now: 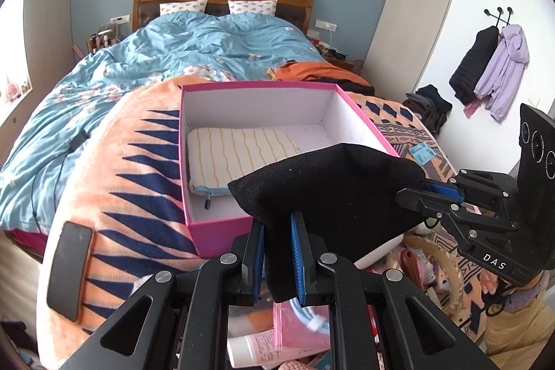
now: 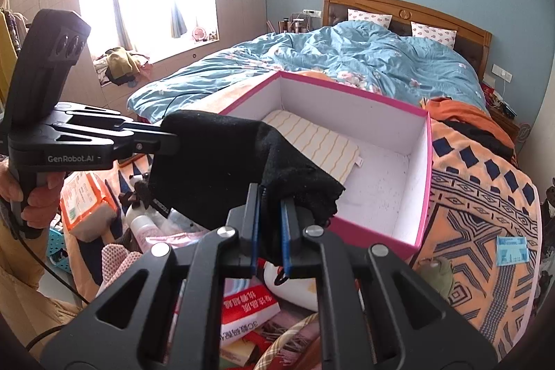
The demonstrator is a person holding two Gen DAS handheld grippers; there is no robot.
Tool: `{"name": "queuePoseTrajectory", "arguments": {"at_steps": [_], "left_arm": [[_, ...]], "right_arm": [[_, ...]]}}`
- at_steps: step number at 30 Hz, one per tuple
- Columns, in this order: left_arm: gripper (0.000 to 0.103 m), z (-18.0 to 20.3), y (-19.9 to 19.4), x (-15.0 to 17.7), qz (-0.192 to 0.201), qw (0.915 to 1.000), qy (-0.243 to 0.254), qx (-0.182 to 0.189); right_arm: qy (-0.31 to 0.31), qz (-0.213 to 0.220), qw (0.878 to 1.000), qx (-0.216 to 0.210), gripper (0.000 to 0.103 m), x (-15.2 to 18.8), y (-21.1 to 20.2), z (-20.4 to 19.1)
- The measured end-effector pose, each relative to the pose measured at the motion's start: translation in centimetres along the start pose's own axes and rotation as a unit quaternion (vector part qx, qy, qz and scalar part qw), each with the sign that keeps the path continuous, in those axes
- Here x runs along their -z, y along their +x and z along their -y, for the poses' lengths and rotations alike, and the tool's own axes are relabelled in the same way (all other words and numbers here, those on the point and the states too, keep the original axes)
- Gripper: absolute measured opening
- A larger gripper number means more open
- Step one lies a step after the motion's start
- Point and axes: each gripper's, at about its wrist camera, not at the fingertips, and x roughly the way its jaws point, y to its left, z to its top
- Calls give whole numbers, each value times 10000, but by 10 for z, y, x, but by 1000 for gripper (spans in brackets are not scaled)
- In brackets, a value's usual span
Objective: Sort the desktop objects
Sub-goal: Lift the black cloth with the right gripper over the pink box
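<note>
Teamwork here: left tongs (image 1: 277, 260) and right tongs (image 2: 270, 233) each pinch one end of the black cloth (image 1: 333, 186), stretched above the pink box (image 1: 222, 231), apparently for folding.

The open pink cardboard box (image 1: 222, 233) has its top free, so entry from above is possible. Inside, a striped cream zip pouch (image 1: 239, 155) fills the left part of the floor; the white floor (image 2: 378, 189) on the right is bare. A stretched black cloth (image 1: 333, 193), gripped at two ends, hangs over the near wall and covers part of the opening. A dark phone (image 1: 69, 269) lies left of the box, well apart.
</note>
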Motion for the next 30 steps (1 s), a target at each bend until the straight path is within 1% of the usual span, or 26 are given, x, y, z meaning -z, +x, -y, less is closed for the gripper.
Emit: {"name": "queuePoseTrajectory", "arguments": {"at_steps": [12, 23, 30], "left_arm": [[14, -5, 2, -18, 79, 9998, 35, -180], [14, -12, 6, -35, 125, 9996, 37, -267], [14, -18, 13, -44, 81, 9995, -7, -290]], "right_arm": [[-30, 102, 9999, -4, 11, -16, 9, 3], [6, 180, 9998, -16, 11, -32, 18, 10], [15, 198, 9998, -44, 11, -42, 26, 13]]}}
